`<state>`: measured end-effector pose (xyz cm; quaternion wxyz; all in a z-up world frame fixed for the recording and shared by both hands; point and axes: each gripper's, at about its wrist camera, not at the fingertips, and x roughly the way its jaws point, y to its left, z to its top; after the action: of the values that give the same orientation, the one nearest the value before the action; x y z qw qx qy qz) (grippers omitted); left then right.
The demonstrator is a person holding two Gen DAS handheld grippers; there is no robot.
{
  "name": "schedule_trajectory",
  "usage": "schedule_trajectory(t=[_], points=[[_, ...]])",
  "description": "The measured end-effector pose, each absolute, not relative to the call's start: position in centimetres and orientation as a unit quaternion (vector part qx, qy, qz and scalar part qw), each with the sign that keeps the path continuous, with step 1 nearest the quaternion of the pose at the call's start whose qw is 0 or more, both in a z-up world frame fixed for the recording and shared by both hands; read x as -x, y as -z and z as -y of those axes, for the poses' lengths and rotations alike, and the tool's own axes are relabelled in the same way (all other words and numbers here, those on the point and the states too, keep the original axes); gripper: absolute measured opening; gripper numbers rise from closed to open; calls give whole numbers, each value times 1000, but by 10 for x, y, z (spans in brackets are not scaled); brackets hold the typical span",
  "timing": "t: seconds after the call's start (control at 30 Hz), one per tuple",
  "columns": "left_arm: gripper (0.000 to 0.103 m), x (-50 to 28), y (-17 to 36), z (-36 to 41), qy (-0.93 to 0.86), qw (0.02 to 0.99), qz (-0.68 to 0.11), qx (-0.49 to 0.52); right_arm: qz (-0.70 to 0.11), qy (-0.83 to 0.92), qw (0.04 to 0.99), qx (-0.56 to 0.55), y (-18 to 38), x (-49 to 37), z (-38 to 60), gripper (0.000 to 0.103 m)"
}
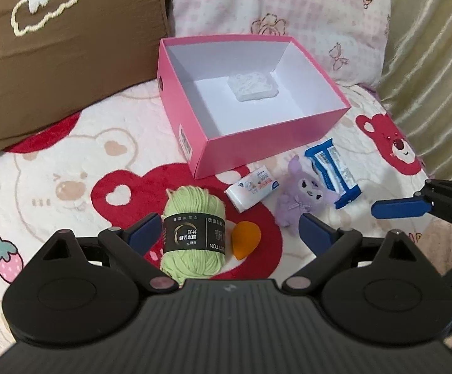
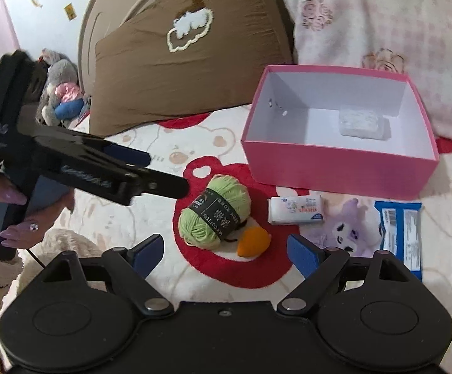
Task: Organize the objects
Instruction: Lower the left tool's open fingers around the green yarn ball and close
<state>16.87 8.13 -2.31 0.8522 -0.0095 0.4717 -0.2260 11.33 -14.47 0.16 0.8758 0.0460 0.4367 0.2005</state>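
A green yarn ball (image 1: 193, 243) with a black band and an orange teardrop sponge (image 1: 244, 243) lie on the bear-print blanket. My left gripper (image 1: 230, 230) hangs just over them, open, with both between its blue fingers and no pad touching. Behind stands an open pink box (image 1: 257, 143) holding a white pack (image 1: 252, 88). A tissue packet (image 1: 252, 191), a purple plush (image 1: 304, 199) and a blue packet (image 1: 335, 171) lie to the right. My right gripper (image 2: 226, 251) is open and empty, near the sponge (image 2: 254, 243) and the yarn ball (image 2: 213, 215). The left gripper (image 2: 166, 171) reaches in from the left.
A brown pillow (image 1: 64, 46) leans at the back left and a pink floral pillow (image 1: 288, 15) behind the box. A curtain (image 1: 428, 78) closes the right side. Stuffed toys (image 2: 60, 93) sit far left. A hand (image 2: 11, 199) holds the left gripper's grip.
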Motion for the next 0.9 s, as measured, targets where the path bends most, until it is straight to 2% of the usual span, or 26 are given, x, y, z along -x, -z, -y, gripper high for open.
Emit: schedule_trajectory(t=[0.3,0.67,0.73,0.9], points=[[94,-177,58,-85,217,839,-498,25,-441,-220,869,-49,19,-135,118,89],[94,-180,85,-93,210,843,-494,47,-471,-233,849,-57,56,-154,92,89],[88,-181,91,-92,211,839,-498,53,-470,-234,849,-54,62,-157,89,89],[84,-186,104,-100,198,834,-509,76,-469,-236,850,-51,76,-163,82,89]])
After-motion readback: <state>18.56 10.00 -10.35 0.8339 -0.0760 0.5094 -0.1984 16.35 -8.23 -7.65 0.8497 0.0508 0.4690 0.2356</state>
